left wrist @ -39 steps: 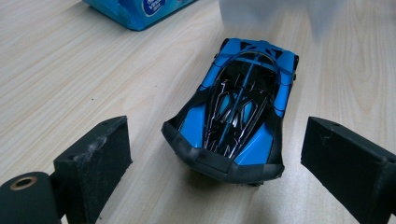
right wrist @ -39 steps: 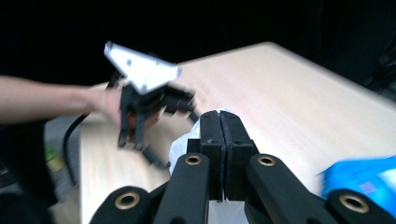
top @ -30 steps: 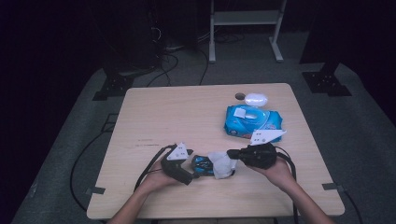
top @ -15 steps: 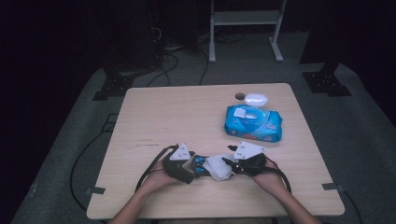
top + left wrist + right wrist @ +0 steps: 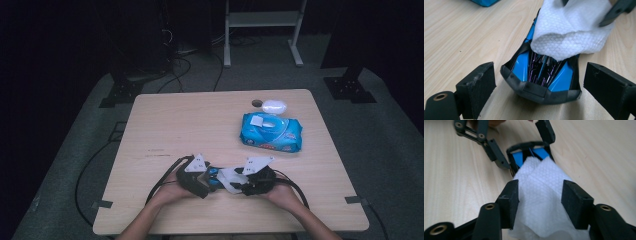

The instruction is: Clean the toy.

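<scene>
Right gripper [image 5: 239,185] has dropped from beside the wipes pack [image 5: 271,132] to the table's near edge, now facing the left gripper [image 5: 212,176] with the toy car [image 5: 214,175] between them; its jaws have just been opening and stand about halfway, a white wipe [image 5: 541,202] lying between the pads, left pad touching the cloth, right pad close, so I can't tell if it's pinched. Left gripper barely shifted; jaws spread wide either side of the blue-and-black car [image 5: 541,75], a gap showing at each pad, no contact. Wipe is draped over the car's far end, seen from the left gripper. Car sits on the table [image 5: 190,125], well in front of the wipes pack and to its left, near the person's edge. Tabletop is pale wood grain, a few small dark specks. Behind the pack: a white oval object [image 5: 274,105] and a small dark disc [image 5: 256,103], close to the far edge. Grey floor around the table, cables [image 5: 95,165] trailing left, black stand feet [image 5: 120,92] at the far corners, white frame legs [image 5: 260,30] behind, room dark beyond.
</scene>
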{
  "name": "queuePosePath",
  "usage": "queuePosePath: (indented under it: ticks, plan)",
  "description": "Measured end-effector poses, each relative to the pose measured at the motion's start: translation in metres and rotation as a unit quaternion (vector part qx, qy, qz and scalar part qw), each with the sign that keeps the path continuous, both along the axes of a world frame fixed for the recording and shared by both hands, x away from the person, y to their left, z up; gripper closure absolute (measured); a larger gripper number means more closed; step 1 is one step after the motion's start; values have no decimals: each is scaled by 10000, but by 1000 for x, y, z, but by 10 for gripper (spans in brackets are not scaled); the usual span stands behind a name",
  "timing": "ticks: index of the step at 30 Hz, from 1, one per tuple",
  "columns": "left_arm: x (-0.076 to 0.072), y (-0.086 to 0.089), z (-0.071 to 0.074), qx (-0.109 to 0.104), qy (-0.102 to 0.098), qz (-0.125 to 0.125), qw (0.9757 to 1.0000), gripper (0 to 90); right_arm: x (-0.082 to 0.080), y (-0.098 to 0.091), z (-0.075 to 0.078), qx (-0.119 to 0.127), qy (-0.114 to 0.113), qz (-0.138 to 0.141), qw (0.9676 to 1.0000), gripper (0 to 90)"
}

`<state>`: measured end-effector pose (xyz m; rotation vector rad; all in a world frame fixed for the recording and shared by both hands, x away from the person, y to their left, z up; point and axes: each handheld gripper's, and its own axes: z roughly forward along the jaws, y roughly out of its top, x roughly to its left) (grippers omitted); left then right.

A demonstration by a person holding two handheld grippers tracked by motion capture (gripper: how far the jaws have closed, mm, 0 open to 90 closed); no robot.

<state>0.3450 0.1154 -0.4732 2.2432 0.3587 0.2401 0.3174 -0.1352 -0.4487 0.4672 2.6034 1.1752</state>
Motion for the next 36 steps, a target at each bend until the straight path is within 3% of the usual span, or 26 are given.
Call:
queuePosePath:
  ticks: [2, 7, 12, 15, 16, 21, 28, 31, 35, 36]
  plan:
    - [2, -3, -2, -5, 33, -26, 10000, 120, 5, 0, -7, 52, 163, -55, 9998, 567]
    - [8, -10, -7, 198, 203, -199, 9994, 166, 13, -5, -7, 278, 410, -174, 9986, 691]
    - [7, -11, -6, 254, 155, -169, 9994, 168, 14, -7, -6, 215, 319, -249, 9989, 797]
    - [7, -11, -6, 251, 131, -130, 9995, 173, 15, -14, -8, 169, 307, -371, 9987, 819]
    - [7, -11, -6, 246, 82, -74, 9996, 173, 17, -22, -9, 55, 288, -530, 9982, 829]
    - [9, -14, -6, 274, 2, 38, 9996, 173, 23, -32, -11, 137, 342, -770, 9963, 837]
    - [12, -13, -6, 297, -11, 212, 9993, 173, 21, 2, -8, 353, 251, -406, 9982, 840]
    - [12, -12, -6, 300, -31, 209, 9993, 176, 23, 1, -8, 342, 266, -405, 9982, 840]
    - [12, -10, -7, 302, -40, 195, 9993, 186, 26, -16, -13, 309, 316, -663, 9968, 841]
    - [12, -10, -6, 307, -44, 192, 9993, 186, 29, -27, -15, 448, 420, -819, 9948, 841]
